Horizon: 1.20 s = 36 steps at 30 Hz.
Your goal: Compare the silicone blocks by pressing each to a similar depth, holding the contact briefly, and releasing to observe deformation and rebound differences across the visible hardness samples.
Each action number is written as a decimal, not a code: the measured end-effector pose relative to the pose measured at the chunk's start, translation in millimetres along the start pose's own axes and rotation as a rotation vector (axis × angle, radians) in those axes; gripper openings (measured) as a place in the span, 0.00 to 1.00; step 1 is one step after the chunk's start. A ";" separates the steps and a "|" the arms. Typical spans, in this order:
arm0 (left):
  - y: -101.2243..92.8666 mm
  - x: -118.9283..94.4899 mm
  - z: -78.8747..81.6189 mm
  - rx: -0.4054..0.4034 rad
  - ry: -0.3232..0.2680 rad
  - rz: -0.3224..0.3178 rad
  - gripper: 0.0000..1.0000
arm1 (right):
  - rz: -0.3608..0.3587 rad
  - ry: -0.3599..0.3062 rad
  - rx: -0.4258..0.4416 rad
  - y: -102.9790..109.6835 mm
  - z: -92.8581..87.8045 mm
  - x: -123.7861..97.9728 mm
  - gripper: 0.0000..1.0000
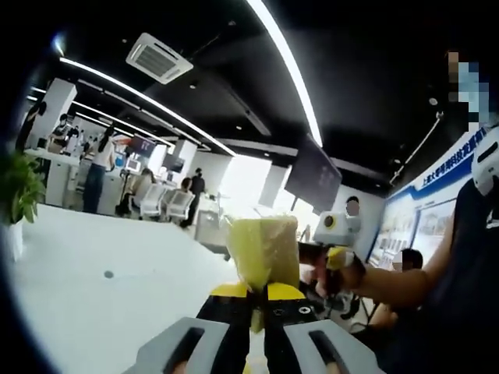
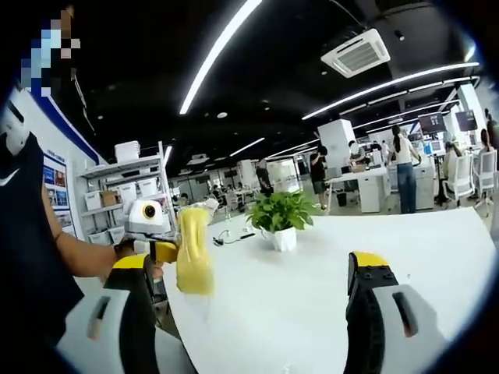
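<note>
Left gripper [image 1: 258, 300] clenches a yellow silicone block [image 1: 267, 251]; right gripper [image 2: 253, 274] gapes wide.

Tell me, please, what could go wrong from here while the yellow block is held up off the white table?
The left gripper is shut on the yellow silicone block near its lower edge only, lifted above the white table; it could slip or twist out. The right gripper stands open with the block at its left jaw, so closing might catch it off-centre and press unevenly. The potted plant stands close behind and could be knocked.
</note>
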<state>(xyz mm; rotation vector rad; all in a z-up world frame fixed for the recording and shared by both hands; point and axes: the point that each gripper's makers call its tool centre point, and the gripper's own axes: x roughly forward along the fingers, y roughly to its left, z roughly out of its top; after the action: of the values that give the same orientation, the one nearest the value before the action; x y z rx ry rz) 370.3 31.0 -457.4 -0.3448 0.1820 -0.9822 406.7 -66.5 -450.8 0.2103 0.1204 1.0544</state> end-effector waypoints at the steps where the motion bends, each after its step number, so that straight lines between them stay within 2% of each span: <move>1: 1.2 0.4 0.4 -0.013 0.005 -0.001 0.03 | -0.007 0.000 0.001 -2.0 -0.9 -2.8 0.97; 5: 6.3 0.6 1.0 -0.037 0.018 0.002 0.03 | -0.044 -0.007 -0.002 -9.7 -2.9 -16.6 0.97; 10: 17.1 1.8 -5.6 -0.070 0.050 0.025 0.03 | -0.079 -0.007 -0.024 -17.3 -7.4 -31.0 0.97; 20: 25.7 1.0 -15.0 -0.119 0.097 0.031 0.03 | -0.149 0.026 -0.045 -32.1 -30.0 -62.6 0.97; 25: 36.3 1.1 -33.2 -0.135 0.132 0.045 0.03 | -0.201 0.028 -0.012 -41.6 -43.2 -81.1 0.97; 32: 50.6 -4.3 -56.3 -0.206 0.152 0.055 0.02 | -0.238 0.068 -0.021 -46.5 -65.1 -100.9 0.97; 36: 61.4 -6.5 -68.4 -0.244 0.180 0.067 0.02 | -0.265 0.067 -0.024 -51.6 -71.9 -112.5 0.97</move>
<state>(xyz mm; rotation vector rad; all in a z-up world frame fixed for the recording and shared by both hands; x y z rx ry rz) 393.9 53.7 -543.5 -0.4704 0.4771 -0.9263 381.1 -181.0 -532.9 0.1333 0.1909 0.7986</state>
